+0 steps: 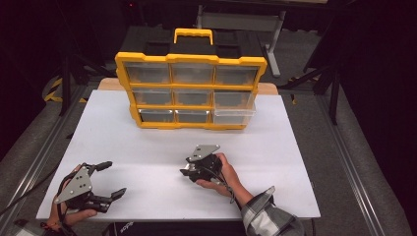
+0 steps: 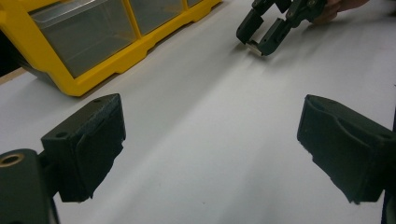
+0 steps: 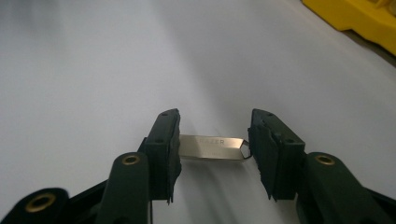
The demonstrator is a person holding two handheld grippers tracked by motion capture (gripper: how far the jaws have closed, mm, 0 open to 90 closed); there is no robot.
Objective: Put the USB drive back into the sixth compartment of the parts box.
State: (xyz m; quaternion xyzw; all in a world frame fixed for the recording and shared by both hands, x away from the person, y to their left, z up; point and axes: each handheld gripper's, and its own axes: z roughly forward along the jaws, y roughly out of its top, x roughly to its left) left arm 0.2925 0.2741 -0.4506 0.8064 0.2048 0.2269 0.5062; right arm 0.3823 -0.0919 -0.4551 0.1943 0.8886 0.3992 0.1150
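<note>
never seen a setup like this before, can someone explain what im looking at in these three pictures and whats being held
No robot here: a person at a white table holds a two-jaw tool in each hand. The high view looks down from above the person's side. The other two pictures come from small cameras riding on each tool, looking along its black jaws.

At the far side of the table stands a yellow drawer organizer with clear drawers; its lower right drawer is pulled out a little.

The left hand-held gripper stands wide open over bare table, holding nothing. The right hand-held gripper has its jaws closed on the two ends of a small flat metal piece, low over the table. The piece bears stamped lettering too small to read. The left gripper view shows that grip farther off.
</note>
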